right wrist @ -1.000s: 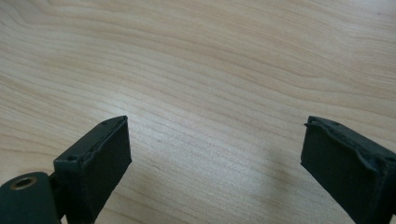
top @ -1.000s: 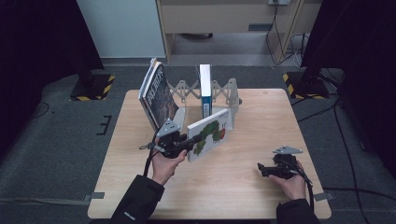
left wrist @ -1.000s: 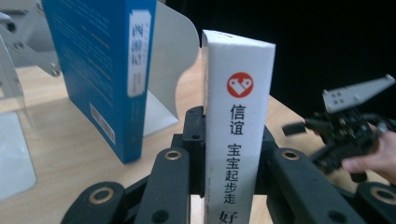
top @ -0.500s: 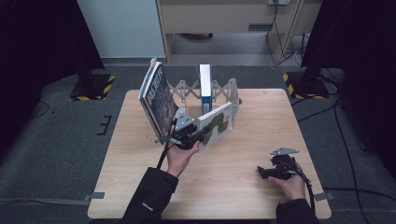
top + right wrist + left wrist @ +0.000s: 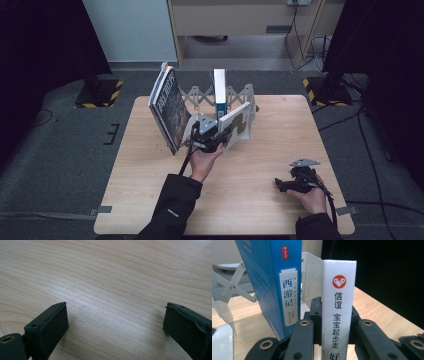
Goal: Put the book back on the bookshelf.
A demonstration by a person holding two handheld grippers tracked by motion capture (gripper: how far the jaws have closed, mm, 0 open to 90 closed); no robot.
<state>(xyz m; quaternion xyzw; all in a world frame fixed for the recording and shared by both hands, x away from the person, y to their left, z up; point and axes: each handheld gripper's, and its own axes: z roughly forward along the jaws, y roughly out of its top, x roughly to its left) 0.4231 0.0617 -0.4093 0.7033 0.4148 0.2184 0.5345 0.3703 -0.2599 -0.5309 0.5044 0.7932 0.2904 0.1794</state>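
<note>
White book (image 5: 339, 315) sat clamped in the left gripper (image 5: 212, 139) at frame centre, beside the blue book (image 5: 219, 86) but not yet racked; we found the right gripper (image 5: 295, 184) open, idle.

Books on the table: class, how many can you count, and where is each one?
3. A large dark book leans at the rack's left end; a blue book stands upright mid-rack; a white book is gripped in the left claw. More could be hidden behind.
</note>
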